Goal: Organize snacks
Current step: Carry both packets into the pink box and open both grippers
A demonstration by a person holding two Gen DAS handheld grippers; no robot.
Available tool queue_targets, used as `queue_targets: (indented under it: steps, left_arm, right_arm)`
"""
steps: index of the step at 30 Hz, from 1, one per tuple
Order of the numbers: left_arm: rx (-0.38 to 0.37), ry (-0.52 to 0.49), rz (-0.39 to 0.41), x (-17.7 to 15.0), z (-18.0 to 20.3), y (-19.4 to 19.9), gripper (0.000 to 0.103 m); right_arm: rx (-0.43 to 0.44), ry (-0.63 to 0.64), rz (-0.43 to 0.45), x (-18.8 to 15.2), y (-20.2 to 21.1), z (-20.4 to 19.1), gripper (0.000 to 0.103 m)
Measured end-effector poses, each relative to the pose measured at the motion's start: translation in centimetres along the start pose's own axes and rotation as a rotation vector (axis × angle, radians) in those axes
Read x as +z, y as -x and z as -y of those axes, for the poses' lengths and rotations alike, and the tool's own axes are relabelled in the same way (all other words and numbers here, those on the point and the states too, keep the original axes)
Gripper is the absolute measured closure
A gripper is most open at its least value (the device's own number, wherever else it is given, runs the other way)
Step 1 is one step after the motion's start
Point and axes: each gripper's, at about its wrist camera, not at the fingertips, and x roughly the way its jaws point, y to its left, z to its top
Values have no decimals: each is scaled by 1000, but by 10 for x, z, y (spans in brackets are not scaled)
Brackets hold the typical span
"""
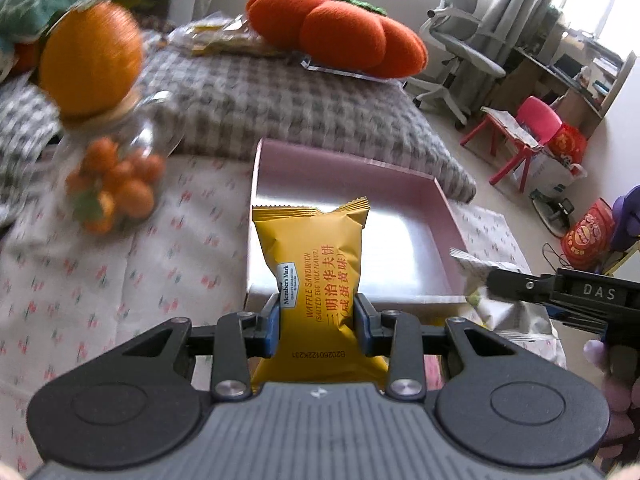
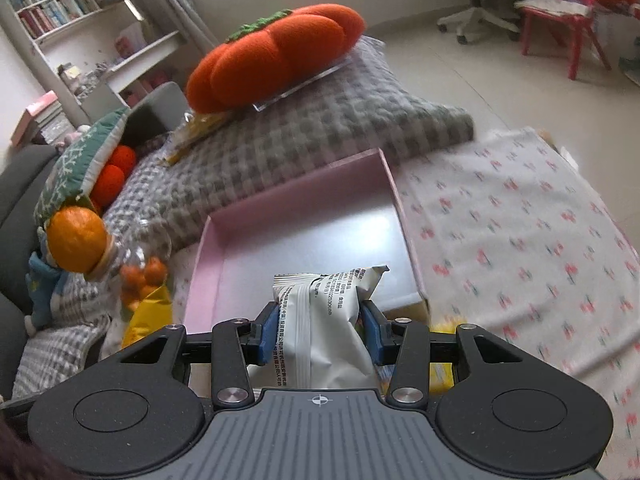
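Observation:
My left gripper point(image 1: 316, 320) is shut on a yellow waffle sandwich packet point(image 1: 312, 256), held upright just in front of a shallow pink box point(image 1: 440, 196) whose inside holds nothing. My right gripper point(image 2: 320, 332) is shut on a white snack packet point(image 2: 328, 320), raised before the same pink box point(image 2: 304, 196). In the left wrist view the right gripper point(image 1: 496, 280) enters from the right with the white packet point(image 1: 480, 280) in its jaws. The yellow packet point(image 2: 148, 316) shows at the lower left of the right wrist view.
A glass jar point(image 1: 112, 184) of small orange fruits with an orange ball lid point(image 1: 92, 56) stands left of the box on a floral cloth point(image 1: 120, 264). Behind lie a checked blanket point(image 1: 280, 100) and an orange pumpkin cushion point(image 1: 340, 28). A pink chair point(image 1: 532, 124) stands on the floor to the right.

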Motion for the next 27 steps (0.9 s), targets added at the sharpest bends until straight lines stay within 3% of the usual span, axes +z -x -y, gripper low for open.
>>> queue_targets:
  steps: [9,13,27]
  left_arm:
    - [48,-107,44,28,17,-59,70]
    - [86,-134,22,29,19,-83,70]
    - [168,-170,6,26,22,-104,69]
  right_arm:
    - [66,-11,27,22,-49,17,60]
    - [40,40,7,23,-68,20,60]
    - [9,70,-23,21,-93,29,60]
